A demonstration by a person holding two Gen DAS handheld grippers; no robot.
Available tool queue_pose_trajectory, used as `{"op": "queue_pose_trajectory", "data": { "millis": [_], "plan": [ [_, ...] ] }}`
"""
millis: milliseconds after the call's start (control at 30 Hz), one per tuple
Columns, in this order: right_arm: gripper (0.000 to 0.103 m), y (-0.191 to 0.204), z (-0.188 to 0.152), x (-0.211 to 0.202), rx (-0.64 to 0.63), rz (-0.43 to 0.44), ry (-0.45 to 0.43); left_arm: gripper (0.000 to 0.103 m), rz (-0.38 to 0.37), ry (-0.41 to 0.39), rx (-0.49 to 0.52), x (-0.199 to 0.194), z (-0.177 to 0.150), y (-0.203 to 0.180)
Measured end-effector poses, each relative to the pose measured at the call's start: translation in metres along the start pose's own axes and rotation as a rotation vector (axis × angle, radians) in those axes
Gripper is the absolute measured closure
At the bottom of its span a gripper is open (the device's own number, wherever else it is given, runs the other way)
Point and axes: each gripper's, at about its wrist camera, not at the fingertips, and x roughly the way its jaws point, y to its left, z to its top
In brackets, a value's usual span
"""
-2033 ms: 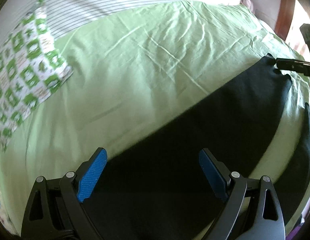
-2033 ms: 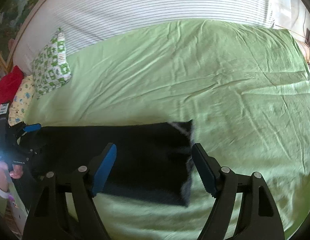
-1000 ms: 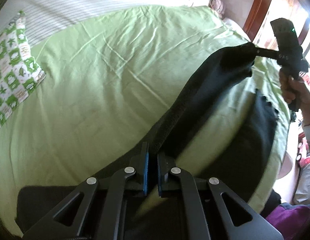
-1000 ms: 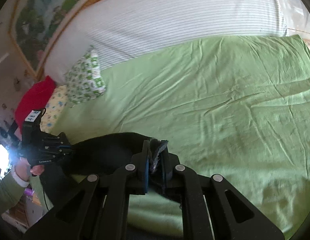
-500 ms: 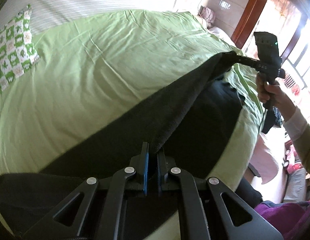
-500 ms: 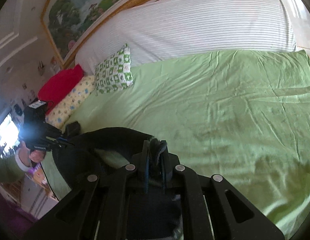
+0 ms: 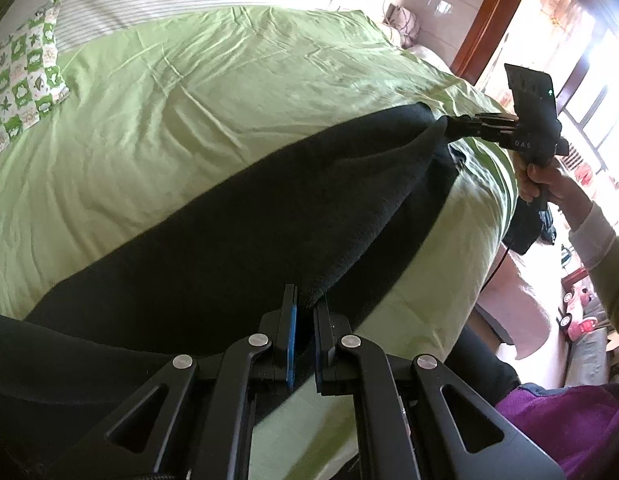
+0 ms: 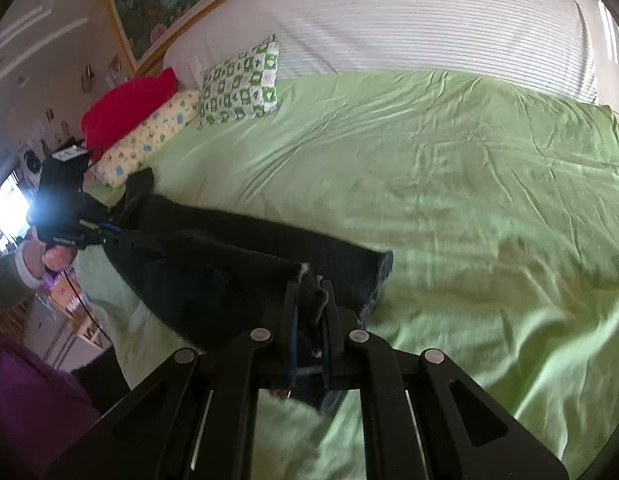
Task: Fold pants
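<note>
change: one pants (image 7: 269, 216) leg lifted, carried over the other | both hand-held grippers (image 7: 304, 312) (image 8: 309, 300) clamped on it (lengthwise fold underway)

Open sheet (image 8: 449, 184); pillows (image 8: 239, 84) far-left.

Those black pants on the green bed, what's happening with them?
A person is folding the black pants with a hand-held gripper in each hand. The left gripper is clamped on one end of a pant leg, and the right gripper is clamped on the other end. That leg is stretched between them, lifted above the green sheet and over the other leg. The fold is not yet laid flat.
</note>
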Motion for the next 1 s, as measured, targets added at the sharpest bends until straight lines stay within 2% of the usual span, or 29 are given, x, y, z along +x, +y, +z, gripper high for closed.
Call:
{"op": "queue_pose_trajectory", "data": {
  "millis": [233, 333, 400, 433, 467, 500, 533, 667, 833, 1000],
  "plan": [
    [0.094, 0.002, -0.023, 0.011, 0.024, -0.053, 0.063, 0.097, 0.018, 0.051, 0.014, 0.029, -0.018, -0.006],
    [0.092, 0.005, -0.028, 0.014, 0.043, -0.062, 0.073, 0.094, 0.001, 0.067, -0.024, 0.041, -0.023, -0.001],
    [0.085, 0.009, -0.028, 0.01, 0.06, -0.065, 0.067, 0.083, -0.014, 0.061, -0.043, 0.04, -0.024, 0.001],
    [0.077, 0.011, -0.028, 0.007, 0.07, -0.07, 0.065, 0.08, -0.026, 0.054, -0.05, 0.037, -0.024, 0.001],
    [0.065, 0.015, -0.028, 0.002, 0.076, -0.071, 0.054, 0.07, -0.035, 0.046, -0.058, 0.035, -0.025, 0.002],
    [0.058, 0.019, -0.028, -0.003, 0.076, -0.078, 0.037, 0.06, -0.042, 0.034, -0.067, 0.032, -0.026, 0.003],
    [0.046, 0.024, -0.027, -0.009, 0.073, -0.095, 0.018, 0.057, -0.04, 0.02, -0.076, 0.027, -0.029, 0.003],
    [0.043, 0.04, -0.02, -0.028, 0.083, -0.109, -0.058, 0.057, -0.03, -0.01, -0.116, 0.012, -0.04, 0.01],
    [0.043, 0.064, 0.001, -0.023, 0.116, 0.007, -0.142, 0.057, -0.004, -0.067, -0.194, -0.014, -0.052, 0.031],
    [0.043, 0.092, 0.02, 0.018, 0.125, 0.145, -0.128, 0.054, 0.058, -0.121, -0.275, -0.043, -0.062, 0.063]
  ]
}}
